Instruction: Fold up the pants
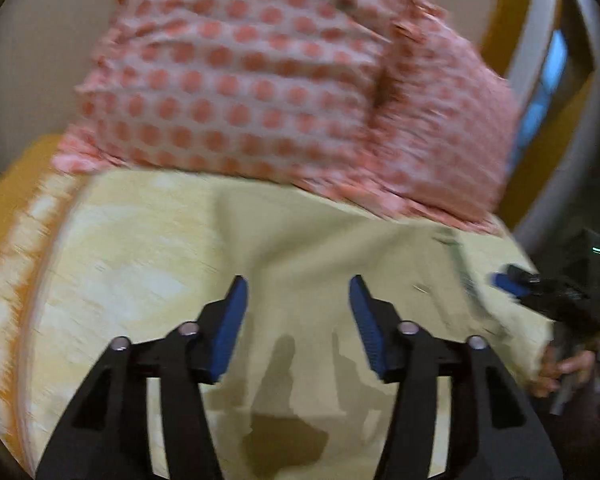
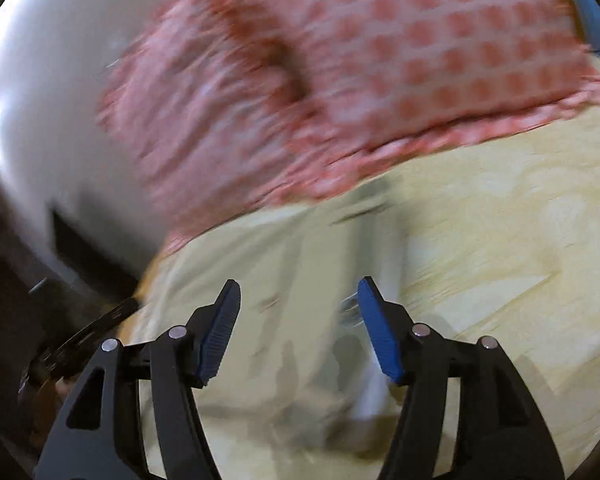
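Note:
Pale khaki pants (image 1: pixel 320 248) lie spread on a yellow patterned bed cover (image 1: pixel 132 248), running under my left gripper (image 1: pixel 298 284), which is open and empty just above the cloth. The right gripper shows at the right edge of the left wrist view (image 1: pixel 512 276), beside the pants' edge. In the right wrist view the pants (image 2: pixel 260 264) lie below my right gripper (image 2: pixel 298 286), which is open and empty. Both views are motion blurred.
A pink pillow with orange dots (image 1: pixel 260 72) lies on the bed just beyond the pants, also in the right wrist view (image 2: pixel 380 60). A white wall (image 2: pixel 48 100) is to the left there. The bed's edge drops off at the right (image 1: pixel 540 340).

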Demonstrator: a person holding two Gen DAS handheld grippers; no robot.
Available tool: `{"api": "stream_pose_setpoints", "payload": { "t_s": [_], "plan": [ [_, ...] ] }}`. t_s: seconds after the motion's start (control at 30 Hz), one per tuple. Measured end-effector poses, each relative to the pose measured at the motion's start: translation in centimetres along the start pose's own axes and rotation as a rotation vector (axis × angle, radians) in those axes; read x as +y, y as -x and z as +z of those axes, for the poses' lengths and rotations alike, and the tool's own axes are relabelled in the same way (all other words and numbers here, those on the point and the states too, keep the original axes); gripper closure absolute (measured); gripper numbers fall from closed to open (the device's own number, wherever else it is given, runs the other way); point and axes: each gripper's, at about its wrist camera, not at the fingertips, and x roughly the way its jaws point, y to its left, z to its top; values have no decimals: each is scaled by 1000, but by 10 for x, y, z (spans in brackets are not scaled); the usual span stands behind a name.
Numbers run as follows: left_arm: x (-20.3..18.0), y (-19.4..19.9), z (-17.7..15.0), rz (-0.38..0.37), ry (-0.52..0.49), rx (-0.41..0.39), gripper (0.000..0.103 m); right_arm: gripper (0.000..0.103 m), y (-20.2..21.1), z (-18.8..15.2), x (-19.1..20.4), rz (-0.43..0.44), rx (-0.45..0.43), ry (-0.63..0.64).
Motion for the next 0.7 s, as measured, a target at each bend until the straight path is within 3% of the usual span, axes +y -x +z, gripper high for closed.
{"api": "stream_pose_setpoints", "payload": {
  "t_s": [0.07,0.1,0.13,0.2,0.27,0.3,0.33,0.37,0.43,0.57,0.63,0.7],
  "plan": [
    [-7,-20,-9,-17,-3,89,45,28,-24,-7,4,-61,92,5],
    [-7,-32,-14,-7,3,133,45,28,-36,-10,2,-98,132,0],
    [-6,-50,-21,22,14,197,46,27,-36,-10,2,-97,106,9],
    [-15,-50,-25,66,-30,165,46,28,-30,-9,5,-149,116,-13],
    [-23,-35,-29,106,-48,168,43,23,-7,-18,22,-242,71,1],
    [-27,-24,-34,109,-51,148,38,19,5,-26,32,-262,50,35],
    [-30,-12,-40,114,-60,123,24,6,11,-36,40,-270,24,72],
    [-33,4,-51,141,-74,88,13,1,21,-54,52,-284,-8,119],
    [-36,25,-73,202,-90,50,9,1,28,-83,64,-333,-32,188],
    [-33,42,-120,242,-60,64,6,1,18,-131,85,-484,-33,288],
    [-29,40,-133,267,-41,84,6,1,12,-142,89,-508,-37,295],
    [-32,46,-144,314,-76,33,2,1,5,-145,90,-519,-36,296]
  ]
}}
